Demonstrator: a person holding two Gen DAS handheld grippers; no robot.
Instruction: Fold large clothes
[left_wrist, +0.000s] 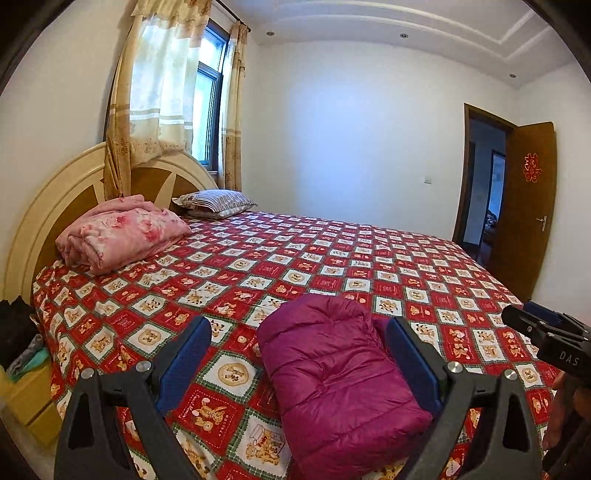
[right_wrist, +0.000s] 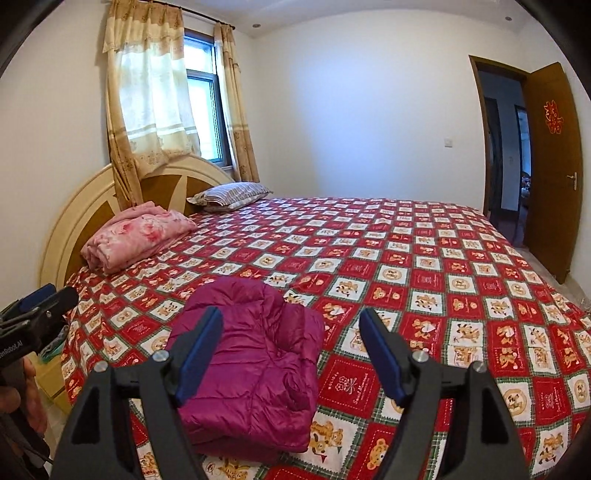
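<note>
A magenta puffer jacket (left_wrist: 340, 384) lies folded into a compact bundle on the red patterned bedspread (left_wrist: 332, 258) near the bed's front edge. It also shows in the right wrist view (right_wrist: 251, 369). My left gripper (left_wrist: 299, 354) is open and empty, held above and in front of the jacket, its blue pads either side of the bundle. My right gripper (right_wrist: 291, 350) is open and empty, above the jacket's right part. The right gripper shows at the right edge of the left wrist view (left_wrist: 546, 332); the left gripper shows at the left edge of the right wrist view (right_wrist: 37, 314).
A folded pink quilt (left_wrist: 122, 232) and a striped pillow (left_wrist: 216, 201) lie by the headboard (left_wrist: 48, 206). A yellow bedside cabinet (left_wrist: 29, 398) with clothes stands at the left. An open wooden door (left_wrist: 524, 206) is at the far right.
</note>
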